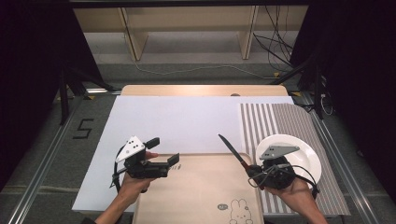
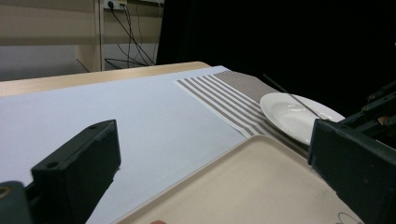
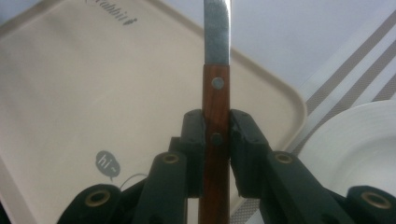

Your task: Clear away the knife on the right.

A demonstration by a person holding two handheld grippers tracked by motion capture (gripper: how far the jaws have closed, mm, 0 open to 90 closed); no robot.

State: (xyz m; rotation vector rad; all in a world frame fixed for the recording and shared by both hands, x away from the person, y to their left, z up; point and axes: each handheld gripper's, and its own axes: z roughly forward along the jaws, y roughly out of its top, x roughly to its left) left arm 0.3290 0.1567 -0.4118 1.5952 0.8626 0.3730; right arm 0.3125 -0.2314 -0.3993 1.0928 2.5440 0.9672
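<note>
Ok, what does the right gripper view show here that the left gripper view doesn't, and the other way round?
Right gripper view alone: the right gripper with its jaws shut on the knife's wooden handle, rivets visible, the blade pointing out over the tray, plus the "hi" speech bubble printed on the tray.

Left gripper view alone: the left gripper with its jaws wide apart and nothing between them, the wooden table edge, and wall cables.

Shared: the beige tray, the white plate, the striped mat and the white sheet.
</note>
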